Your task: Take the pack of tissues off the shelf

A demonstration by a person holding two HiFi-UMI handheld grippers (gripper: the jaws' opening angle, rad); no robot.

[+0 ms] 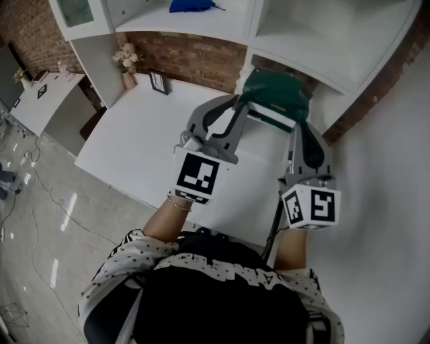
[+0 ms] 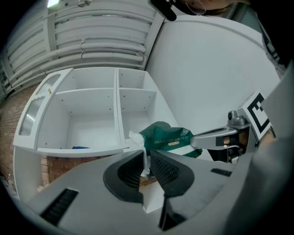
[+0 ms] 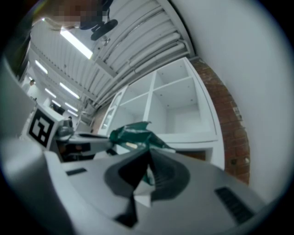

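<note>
Pack of tissues (image 1: 275,94), in a green wrapper, hangs in the air between the two grippers, gripped at opposite ends. The left gripper (image 1: 240,107) is clenched on the pale, crimped end flap of the wrapper. In the left gripper view the ribbed pads stand a narrow slit apart with that flap pinched between them, and the green body of the pack lies just beyond and to the right of the jaw tips. The right gripper (image 1: 299,124) is clamped on the other end. In the right gripper view its jaws are drawn almost together on a thin fold of green film, with the pack directly ahead of the tips and slightly to their left. Each gripper appears in the other's view, on the far side of the pack. The white shelf (image 1: 201,23) stands beyond both sets of jaws, and the pack sits in front of its lower board, outside the open compartments. A blue item (image 1: 191,5) lies in a compartment farther off, beyond and left of the left gripper. The white table (image 1: 148,127) lies below both grippers. A vase of flowers (image 1: 126,64) and a small picture frame (image 1: 159,82) stand on it, well to the left of the left gripper, against the brick wall (image 1: 201,57).
</note>
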